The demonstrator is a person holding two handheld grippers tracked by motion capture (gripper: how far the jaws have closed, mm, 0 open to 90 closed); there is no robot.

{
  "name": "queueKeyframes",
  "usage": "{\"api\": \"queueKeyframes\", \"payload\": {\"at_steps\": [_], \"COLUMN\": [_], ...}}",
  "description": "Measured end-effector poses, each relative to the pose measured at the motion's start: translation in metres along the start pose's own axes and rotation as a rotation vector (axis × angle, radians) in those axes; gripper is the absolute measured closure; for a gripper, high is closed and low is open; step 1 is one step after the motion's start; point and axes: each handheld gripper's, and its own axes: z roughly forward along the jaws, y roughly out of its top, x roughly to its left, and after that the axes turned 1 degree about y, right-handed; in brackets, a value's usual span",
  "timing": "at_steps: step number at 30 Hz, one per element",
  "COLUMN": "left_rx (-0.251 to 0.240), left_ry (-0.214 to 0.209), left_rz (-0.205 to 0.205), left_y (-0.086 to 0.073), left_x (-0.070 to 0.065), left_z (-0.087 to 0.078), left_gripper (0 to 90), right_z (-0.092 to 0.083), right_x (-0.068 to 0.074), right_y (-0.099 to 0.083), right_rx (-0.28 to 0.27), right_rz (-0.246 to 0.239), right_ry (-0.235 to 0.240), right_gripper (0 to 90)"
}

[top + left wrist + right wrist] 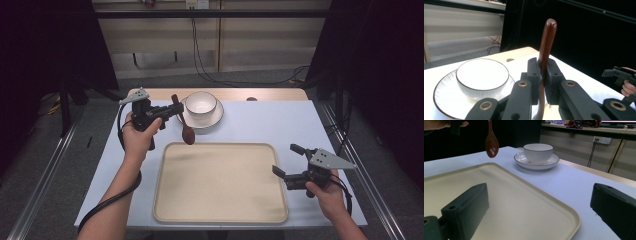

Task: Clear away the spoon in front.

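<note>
No readable text, label, brand or number shows on anything.

Wooden spoon point(547, 47) bowl cut off by bottom edge in left gripper view, shaft partly hidden between left tongs point(541, 75) jaws. Saucer point(446, 100) cropped at bottom there. Right gripper view: spoon handle and holding hand cut by top edge; tray point(529, 212) cropped left and bottom.

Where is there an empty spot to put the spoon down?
The tray is bare all over, the biggest free patch. The tablecloth is also bare right of the saucer, between it and the right gripper. It is crowded at the back left, where the bowl, the saucer and the left gripper holding the spoon sit close.
</note>
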Motion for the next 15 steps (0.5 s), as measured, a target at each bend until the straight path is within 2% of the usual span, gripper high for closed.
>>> {"api": "queueKeyframes", "payload": {"at_steps": [4, 14, 15], "left_rx": [-0.006, 0.012, 0.017], "left_ry": [-0.012, -0.030, -0.021], "left_rz": [-0.016, -0.015, -0.010], "left_y": [-0.006, -0.013, -0.013], "left_x": [0.000, -0.006, -0.007], "left_z": [-0.002, -0.007, -0.008], "left_gripper": [83.8, 83.8, 83.8], "right_z": [0.000, 0.000, 0.000], "right_x": [0.000, 0.000, 0.000], "right_y": [0.000, 0.000, 0.000], "right_rx": [-0.001, 0.003, 0.003], "right_rz": [-0.003, -0.006, -0.006], "right_ry": [-0.002, 0.001, -0.001], "right_gripper": [1.5, 1.5, 1.5]}}
